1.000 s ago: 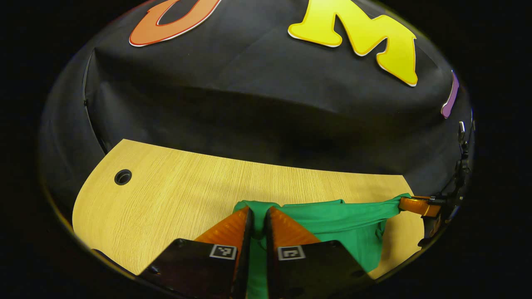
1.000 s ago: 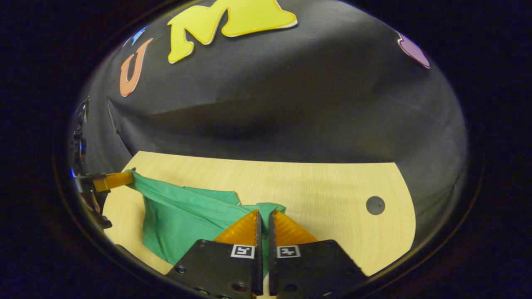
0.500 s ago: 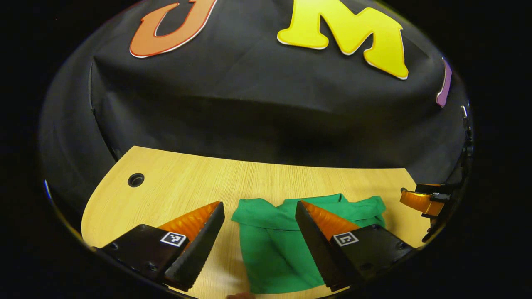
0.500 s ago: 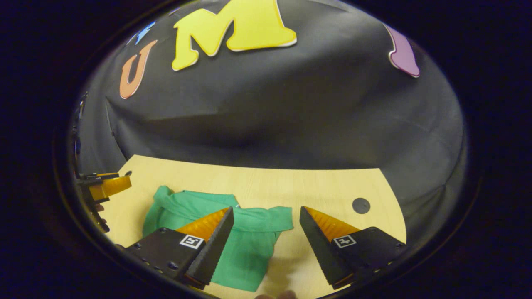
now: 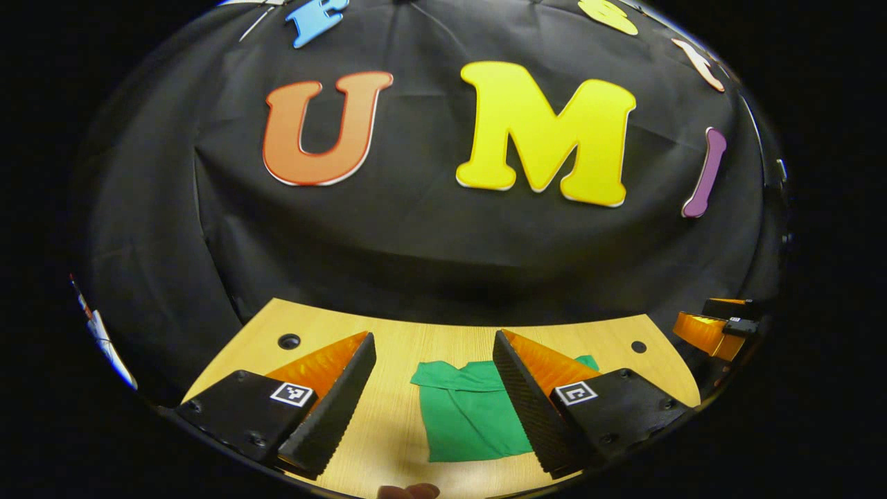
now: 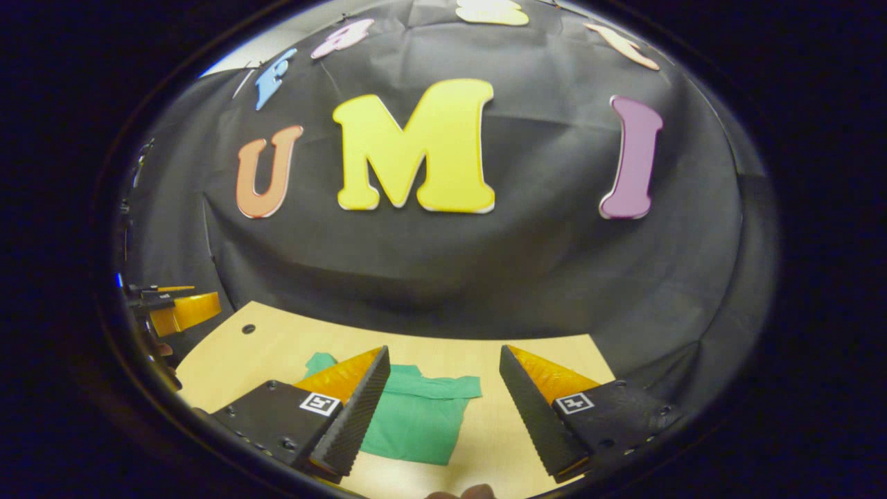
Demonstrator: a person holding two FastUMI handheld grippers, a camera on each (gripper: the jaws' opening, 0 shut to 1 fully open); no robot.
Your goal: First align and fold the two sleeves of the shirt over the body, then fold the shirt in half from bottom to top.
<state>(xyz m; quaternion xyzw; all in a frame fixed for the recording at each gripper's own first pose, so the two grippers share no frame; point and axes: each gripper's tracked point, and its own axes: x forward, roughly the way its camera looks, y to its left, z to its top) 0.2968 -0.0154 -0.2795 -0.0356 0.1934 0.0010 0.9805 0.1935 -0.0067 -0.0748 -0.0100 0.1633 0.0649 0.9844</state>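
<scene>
- In the left gripper view, the left tongs [image 5: 434, 343] stand wide apart and hold nothing, raised above the wooden table [image 5: 395, 423].
- Between the two fingers, lower down, the green shirt [image 5: 464, 416] lies flat on the table as a folded, roughly rectangular packet, its collar end towards the black cloth wall [image 5: 416, 242].
- A round cable hole [image 5: 289, 341] sits in the table near its far left corner, well apart from the shirt; a smaller one [image 5: 638, 346] sits near the far right.
- At the right edge of this view the right tongs [image 5: 707, 331] hang off the table's side, clear of the shirt; I cannot tell their spread here.
- In the right gripper view, the left tongs [image 6: 181, 310] show at the left edge, beyond the table's corner.
- The shirt [image 6: 416, 419] lies on the table [image 6: 485, 430], partly behind the left finger.
- The right tongs [image 6: 445, 350] are wide apart and empty, above the table.
</scene>
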